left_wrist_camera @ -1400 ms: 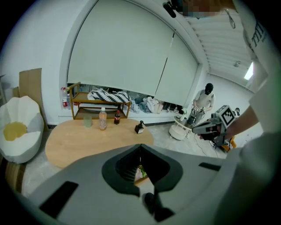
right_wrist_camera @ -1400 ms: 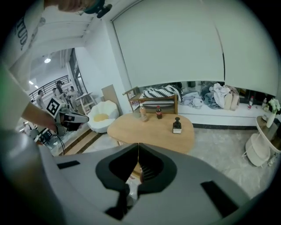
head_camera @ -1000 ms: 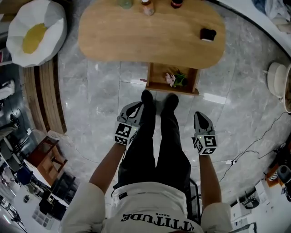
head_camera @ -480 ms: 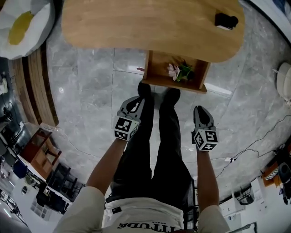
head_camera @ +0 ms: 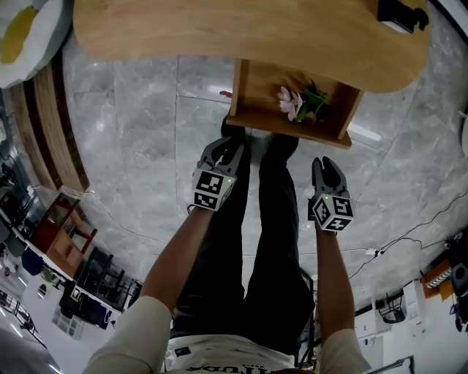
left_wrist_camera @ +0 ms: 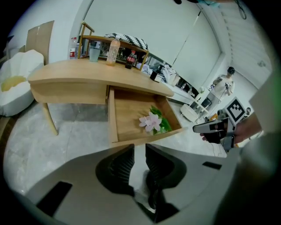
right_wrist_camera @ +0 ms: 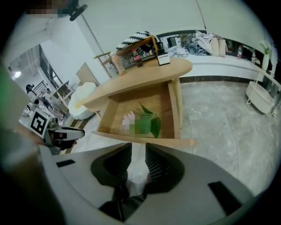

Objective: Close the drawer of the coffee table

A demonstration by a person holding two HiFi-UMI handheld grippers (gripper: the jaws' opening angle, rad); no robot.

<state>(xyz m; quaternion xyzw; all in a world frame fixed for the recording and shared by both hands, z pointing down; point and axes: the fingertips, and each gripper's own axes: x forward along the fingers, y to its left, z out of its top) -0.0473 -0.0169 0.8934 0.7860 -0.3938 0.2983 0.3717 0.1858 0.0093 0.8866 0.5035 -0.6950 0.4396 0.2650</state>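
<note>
The light wooden coffee table (head_camera: 248, 29) has its drawer (head_camera: 256, 117) pulled out towards me. A pink flower with green leaves (head_camera: 298, 102) lies inside. My left gripper (head_camera: 228, 150) hangs just short of the drawer's front board, near its left corner. My right gripper (head_camera: 327, 165) hangs a little further back, below the right corner. Neither touches the drawer. Both pairs of jaws have just been opening and stand slightly parted, with only floor between them (left_wrist_camera: 139, 151) (right_wrist_camera: 138, 151). Each gripper view looks over the front board (right_wrist_camera: 145, 139) into the drawer (left_wrist_camera: 131, 118).
My legs in black trousers (head_camera: 256, 219) stand between the grippers, feet against the drawer. A white and yellow beanbag (head_camera: 18, 36) lies at left, bottles (left_wrist_camera: 113, 52) and a black box (head_camera: 402, 14) on the table. Cables (head_camera: 409, 226) run across the grey floor at right.
Table and drawer now look larger and closer. Both grippers have come down towards the drawer's front board, the left one nearer to it than before.
</note>
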